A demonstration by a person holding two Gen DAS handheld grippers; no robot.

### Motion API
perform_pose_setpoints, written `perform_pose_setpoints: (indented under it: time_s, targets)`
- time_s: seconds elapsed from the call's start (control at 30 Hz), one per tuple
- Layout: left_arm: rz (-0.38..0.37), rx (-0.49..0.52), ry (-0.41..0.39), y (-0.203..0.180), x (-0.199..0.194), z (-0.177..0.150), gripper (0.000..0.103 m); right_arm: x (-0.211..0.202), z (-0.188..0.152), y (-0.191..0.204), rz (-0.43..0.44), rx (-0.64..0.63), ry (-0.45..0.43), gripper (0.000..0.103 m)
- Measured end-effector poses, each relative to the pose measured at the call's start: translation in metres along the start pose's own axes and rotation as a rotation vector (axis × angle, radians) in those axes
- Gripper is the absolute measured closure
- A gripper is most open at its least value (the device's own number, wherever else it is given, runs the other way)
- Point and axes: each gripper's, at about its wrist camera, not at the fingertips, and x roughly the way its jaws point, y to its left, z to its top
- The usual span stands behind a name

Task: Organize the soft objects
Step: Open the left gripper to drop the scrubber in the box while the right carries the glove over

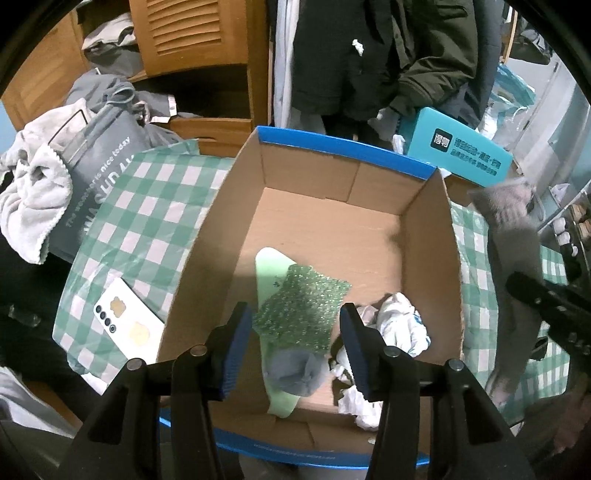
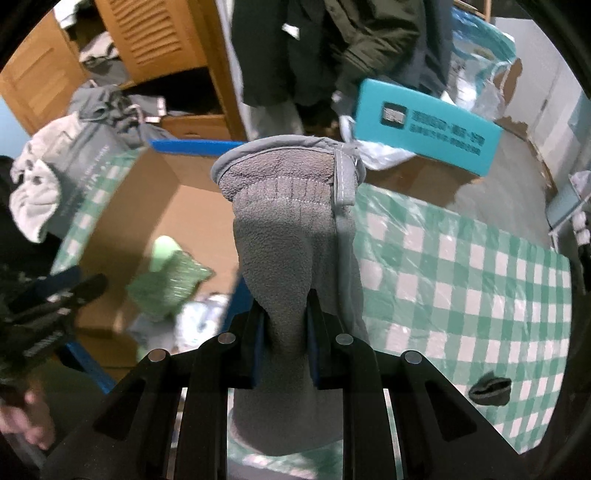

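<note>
Glove (image 2: 291,236) in R gripper (image 2: 284,350); L gripper (image 1: 291,343) open.

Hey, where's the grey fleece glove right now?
The grey fleece glove is clamped in the right gripper, hanging above the checked cloth just right of the cardboard box.

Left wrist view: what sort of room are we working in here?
Most likely a bedroom or closet corner at home: a wooden wardrobe with louvred doors, dark coats hanging, and piled clothes beside the cardboard box on a green checked cloth.
</note>
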Motion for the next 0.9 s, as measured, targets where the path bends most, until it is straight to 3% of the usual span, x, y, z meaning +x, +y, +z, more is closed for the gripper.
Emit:
perform_pose_setpoints:
  time_s: [0.3, 0.4, 0.7, 0.9]
  targets:
    - [0.023, 0.007, -0.006, 0.002, -0.006, 0.000, 0.052, -0.009, 0.015, 0.038, 0.067, -0.056, -0.022, 0.087]
    - [0.033, 0.003, -0.023, 0.005, -0.011, 0.000, 0.040, -0.004, 0.018, 0.049, 0.077, -0.073, -0.016, 0.087]
    - [0.042, -0.009, -0.043, 0.014, -0.019, -0.001, 0.040, 0.017, 0.023, 0.075, 0.113, -0.091, 0.021, 0.085]
    - [0.049, -0.017, -0.041, 0.018, -0.020, -0.001, 0.040, 0.022, 0.026, 0.083, 0.162, -0.082, 0.021, 0.067]
